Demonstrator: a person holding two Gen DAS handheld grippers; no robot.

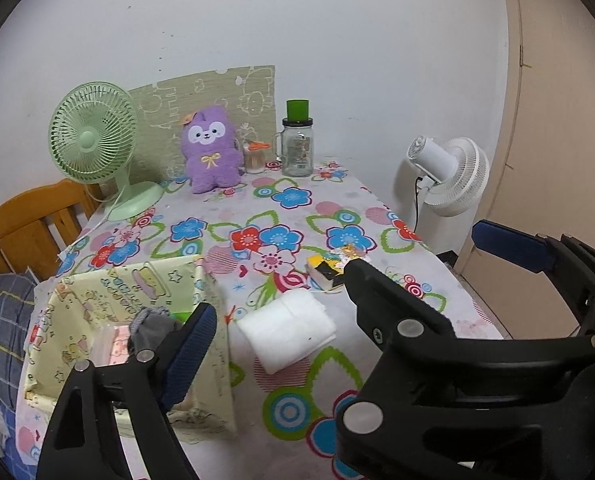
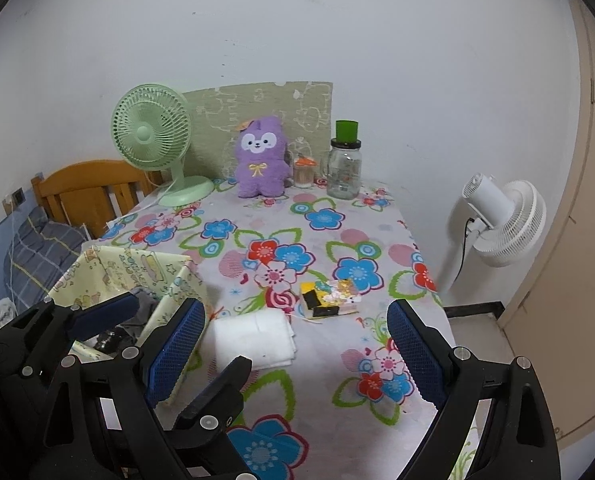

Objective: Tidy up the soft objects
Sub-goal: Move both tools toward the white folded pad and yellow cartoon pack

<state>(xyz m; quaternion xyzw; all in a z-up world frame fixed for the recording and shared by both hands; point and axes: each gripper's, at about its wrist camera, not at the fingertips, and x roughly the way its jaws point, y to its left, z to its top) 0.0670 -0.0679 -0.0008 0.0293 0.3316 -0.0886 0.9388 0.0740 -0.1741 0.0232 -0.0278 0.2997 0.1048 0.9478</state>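
Note:
A folded white towel (image 1: 287, 330) (image 2: 253, 336) lies on the flowered tablecloth, with a yellow-and-black sponge pack (image 1: 325, 272) (image 2: 325, 300) just beyond it. A purple plush toy (image 1: 209, 148) (image 2: 259, 158) sits upright at the back. A cream fabric box (image 1: 149, 280) (image 2: 137, 264) at the near left holds a grey cloth (image 1: 153, 328) and a pink packet (image 1: 111, 344). My left gripper (image 1: 297, 308) hovers open, its left finger over the box edge. My right gripper (image 2: 296, 308) is open before the towel. Their fingers overlap, and neither holds anything.
A green desk fan (image 1: 93, 140), a small jar (image 1: 255, 158) and a glass jar with a green lid (image 1: 297, 148) line the back wall. A white floor fan (image 1: 449, 172) stands off the table's right edge. A wooden frame (image 1: 29, 224) and bedding are at the left.

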